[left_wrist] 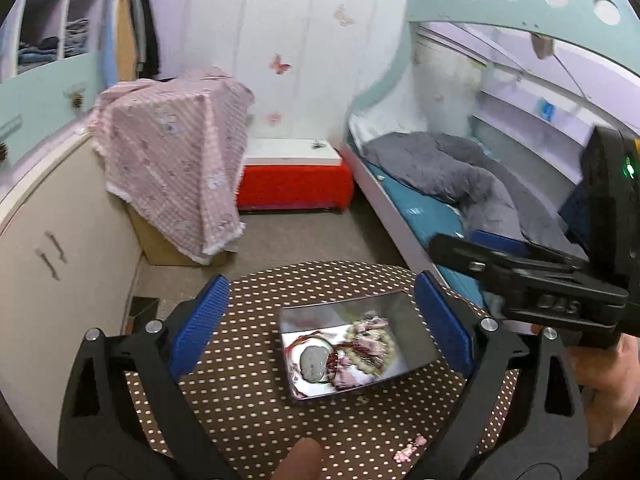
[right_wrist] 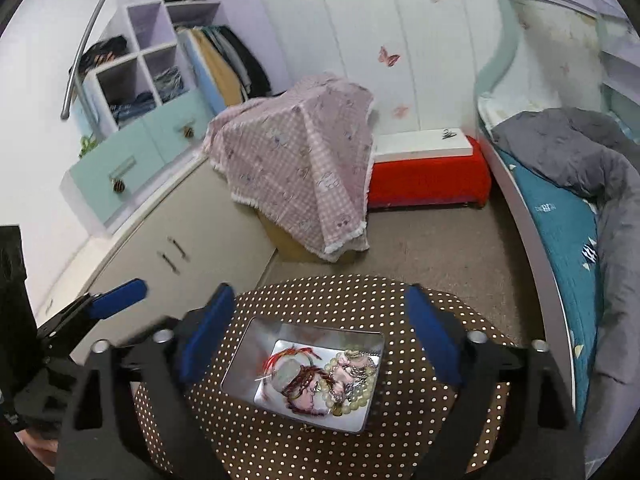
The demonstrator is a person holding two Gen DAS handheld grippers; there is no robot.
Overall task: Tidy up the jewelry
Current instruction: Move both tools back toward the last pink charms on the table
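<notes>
while both grippers' fingers (left_wrist: 202,330) gape empty, a tin (left_wrist: 416,320) sits on the dotted table (left_wrist: 240,400).

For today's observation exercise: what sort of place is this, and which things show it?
Most likely a child's bedroom: a bed with a grey duvet, an open wardrobe of hanging clothes, and butterfly stickers on the wall.

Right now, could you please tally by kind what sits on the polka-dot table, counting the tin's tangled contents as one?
Metal tin: 1
Jewelry pile inside the tin: 1
Loose pink pieces on the polka-dot table: 2, though small and blurry
Total: 4
</notes>
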